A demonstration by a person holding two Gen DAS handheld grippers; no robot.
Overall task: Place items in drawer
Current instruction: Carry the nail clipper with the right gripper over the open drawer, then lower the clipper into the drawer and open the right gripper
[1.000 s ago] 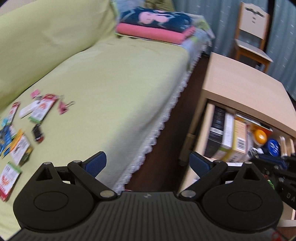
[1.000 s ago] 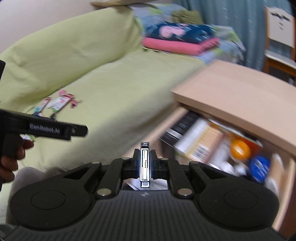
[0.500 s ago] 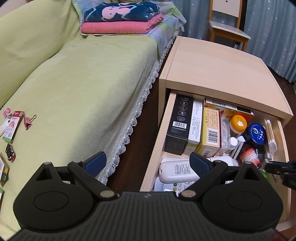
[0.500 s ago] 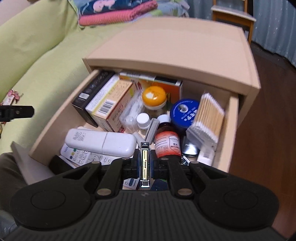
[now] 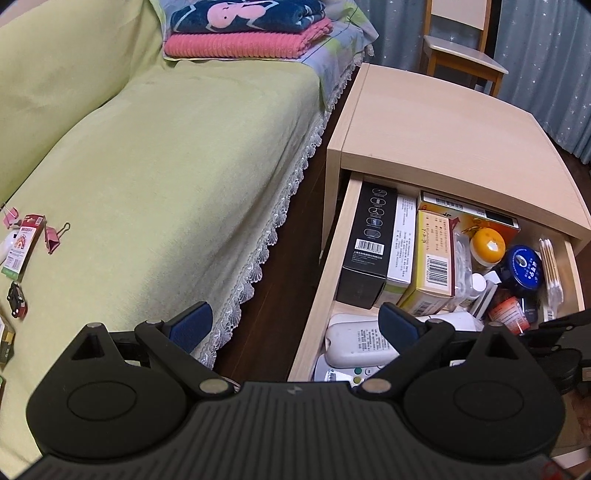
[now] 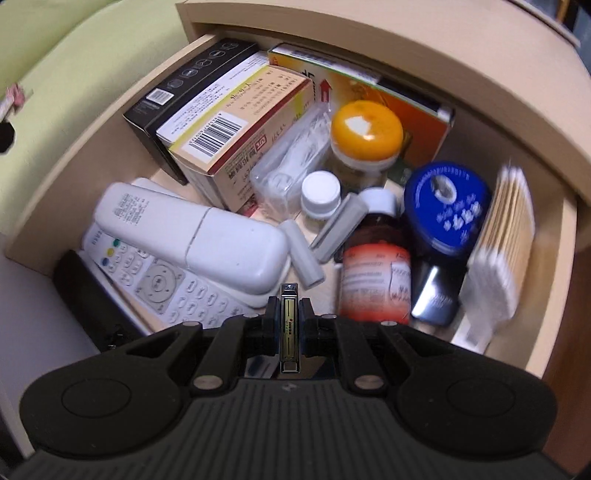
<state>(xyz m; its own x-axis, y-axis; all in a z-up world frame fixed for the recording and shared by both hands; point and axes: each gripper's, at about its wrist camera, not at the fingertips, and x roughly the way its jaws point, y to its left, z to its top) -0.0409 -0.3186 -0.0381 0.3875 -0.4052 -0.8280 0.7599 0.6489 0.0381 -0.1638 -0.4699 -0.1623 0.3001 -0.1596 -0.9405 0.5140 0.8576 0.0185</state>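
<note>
The open wooden drawer [image 5: 320,273] of the nightstand is packed with boxes, bottles and remotes. My right gripper [image 6: 289,306] hovers just above the drawer's [image 6: 74,173] front part, shut on a thin flat metal item [image 6: 289,328] seen edge-on. Below its tips lie a white remote [image 6: 192,240], a buttoned remote [image 6: 155,284] and a brown bottle with a red label [image 6: 375,269]. My left gripper [image 5: 295,319] is open and holds nothing, above the gap between the sofa and the drawer. Pink binder clips [image 5: 51,240], a card packet [image 5: 24,247] and a toy car [image 5: 16,304] lie on the sofa.
The drawer also holds a blue tin [image 6: 447,203], an orange-lidded jar [image 6: 365,129], cotton swabs [image 6: 502,229] and upright boxes [image 6: 236,125]. The nightstand top [image 5: 443,140] overhangs its back. Folded blankets [image 5: 247,33] sit on the green sofa [image 5: 166,166]; a chair [image 5: 465,55] stands behind.
My right gripper swung from the sofa side to the drawer and came down close over its contents, still holding the thin item. The left gripper turned toward the drawer and stayed open.
</note>
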